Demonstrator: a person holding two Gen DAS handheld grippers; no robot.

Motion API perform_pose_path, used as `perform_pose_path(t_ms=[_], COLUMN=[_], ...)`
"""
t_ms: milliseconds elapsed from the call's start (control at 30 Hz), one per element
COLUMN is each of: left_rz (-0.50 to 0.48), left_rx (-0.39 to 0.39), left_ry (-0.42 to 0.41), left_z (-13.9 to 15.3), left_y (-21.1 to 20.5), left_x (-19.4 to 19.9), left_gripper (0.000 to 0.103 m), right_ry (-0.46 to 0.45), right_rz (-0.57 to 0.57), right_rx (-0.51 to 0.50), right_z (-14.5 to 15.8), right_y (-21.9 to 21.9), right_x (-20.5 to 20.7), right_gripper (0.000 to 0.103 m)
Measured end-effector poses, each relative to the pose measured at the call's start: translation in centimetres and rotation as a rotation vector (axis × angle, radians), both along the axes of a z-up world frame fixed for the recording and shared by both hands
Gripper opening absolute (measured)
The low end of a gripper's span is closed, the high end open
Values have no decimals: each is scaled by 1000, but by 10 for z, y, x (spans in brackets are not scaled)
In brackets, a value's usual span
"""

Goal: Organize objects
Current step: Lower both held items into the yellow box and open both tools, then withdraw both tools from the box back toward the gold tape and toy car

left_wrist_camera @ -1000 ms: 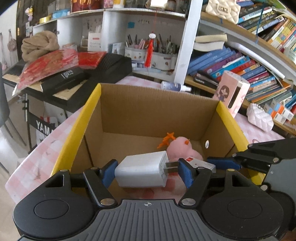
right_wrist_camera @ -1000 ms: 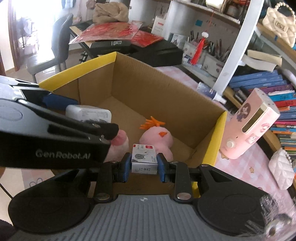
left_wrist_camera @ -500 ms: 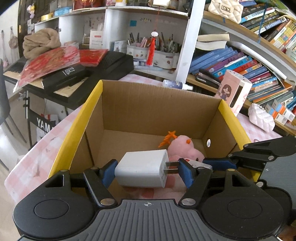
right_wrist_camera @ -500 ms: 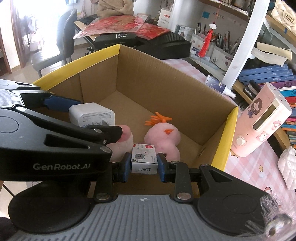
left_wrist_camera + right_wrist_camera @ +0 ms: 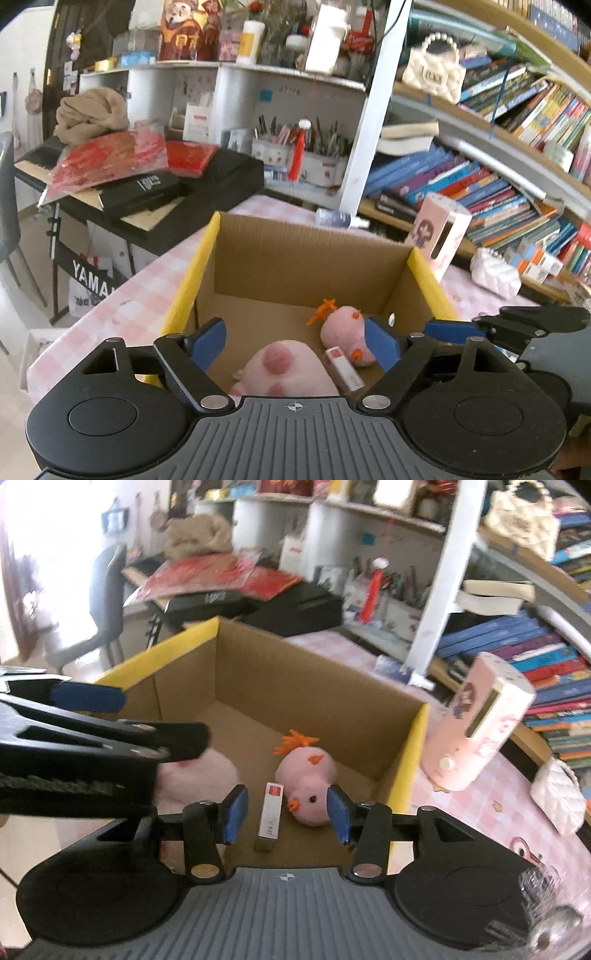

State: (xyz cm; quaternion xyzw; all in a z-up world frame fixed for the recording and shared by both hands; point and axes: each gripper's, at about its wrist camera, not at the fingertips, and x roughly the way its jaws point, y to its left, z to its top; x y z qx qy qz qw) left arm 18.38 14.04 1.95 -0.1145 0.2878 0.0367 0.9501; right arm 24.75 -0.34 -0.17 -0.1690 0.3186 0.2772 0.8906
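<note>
A cardboard box (image 5: 295, 254) with yellow flaps stands on the pink checked table; it also shows in the right wrist view (image 5: 280, 686). Inside lie a pink chick plush (image 5: 341, 326) (image 5: 306, 771), a rounder pink plush (image 5: 284, 369) (image 5: 199, 775) and a small white staple box (image 5: 343, 369) (image 5: 270, 814). My left gripper (image 5: 293, 341) is open and empty above the box's near side. My right gripper (image 5: 286, 812) is open and empty above the staple box. The white charger is not visible.
A pink cartoon-print device (image 5: 439, 236) (image 5: 480, 727) stands just right of the box. A white quilted pouch (image 5: 495, 273) lies farther right. Bookshelves (image 5: 480, 177) run behind. A keyboard (image 5: 177, 184) piled with red packets stands to the left, beside a chair (image 5: 103, 602).
Both grippers have opened and risen. The left let go of the white charger, now out of sight. The right let go of the staple box, which now lies in the box.
</note>
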Motion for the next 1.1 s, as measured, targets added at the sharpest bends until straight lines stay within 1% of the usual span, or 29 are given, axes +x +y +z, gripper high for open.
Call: perform_pose_path(t_ms=[233, 400, 467, 567, 700, 800, 867, 933, 967, 1100], left_rz=[16, 25, 27, 37, 47, 64, 85, 95, 97, 86], left_rx=[-4, 2, 13, 29, 37, 47, 71, 102, 113, 121], left_ry=[-28, -48, -46, -43, -35, -22, -12, 5, 14, 32], left_z=[6, 8, 8, 7, 6, 4, 1, -2, -4, -6], left_y=[4, 6, 5, 6, 9, 12, 12, 11, 10, 8], left_x=[-24, -46, -54, -69, -88, -103, -115, -123, -127, -142], left_gripper=[89, 92, 92, 93, 93, 96, 96, 97, 97, 97], right_ry=[-45, -82, -82, -83, -74, -75, -76, -72, -68, -48], right_rz=[-109, -203, -259, -309, -339, -350, -355, -359, -363, -377], right_rx=[67, 81, 89, 102, 106, 99, 91, 80, 71, 55], right_z=[17, 21, 21, 19, 16, 13, 10, 7, 5, -1], right_y=[-18, -27, -29, -31, -31, -28, -27, -25, -24, -23], right_x=[-24, -47, -58, -74, -96, -112, -125, -136, -141, -160], right_gripper=[49, 57, 60, 63, 65, 70, 75, 78, 81, 87])
